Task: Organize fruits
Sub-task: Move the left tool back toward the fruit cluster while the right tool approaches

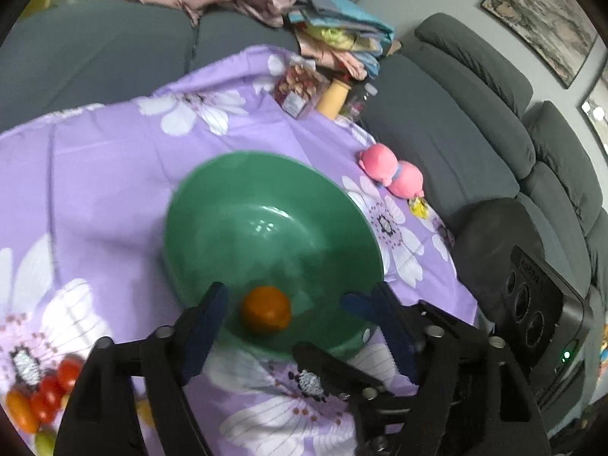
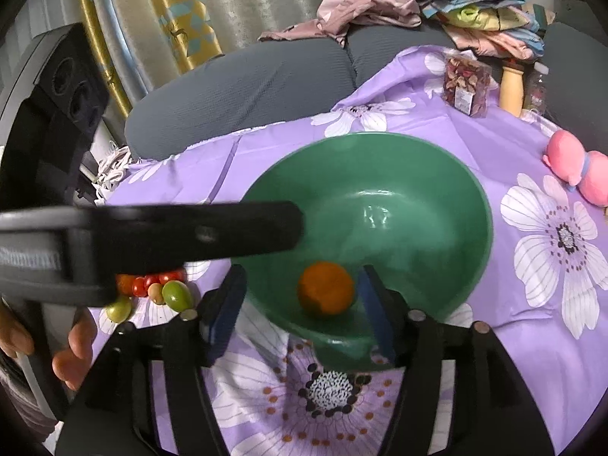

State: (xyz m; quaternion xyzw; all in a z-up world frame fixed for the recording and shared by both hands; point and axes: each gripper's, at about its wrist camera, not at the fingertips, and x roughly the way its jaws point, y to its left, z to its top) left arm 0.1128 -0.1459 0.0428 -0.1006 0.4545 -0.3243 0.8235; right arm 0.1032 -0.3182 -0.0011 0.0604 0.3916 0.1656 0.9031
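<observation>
A green bowl [image 1: 266, 205] [image 2: 418, 197] stands on the purple flowered cloth [image 1: 114, 174] [image 2: 532, 323]. An orange [image 1: 266, 313] sits low at the bowl's near side. It lies between the blue pads of my left gripper [image 1: 290, 304], which is open and clear of it. In the right wrist view an orange [image 2: 326, 288] lies the same way between the fingers of my open right gripper [image 2: 300, 296], with a wide gap at its left. Whether it is the same fruit I cannot tell. Small red, orange and green fruits [image 1: 49, 387] [image 2: 159, 288] lie on the cloth left of the bowl.
A black, blurred gripper arm [image 2: 190, 235] reaches over the bowl's left rim, a hand [image 2: 76, 342] below it. A pink plush toy [image 1: 391, 171] [image 2: 577, 174], a snack bag [image 1: 300, 91] and a yellow bottle [image 1: 332, 98] stand far right. Grey sofas [image 1: 475, 133] surround the table.
</observation>
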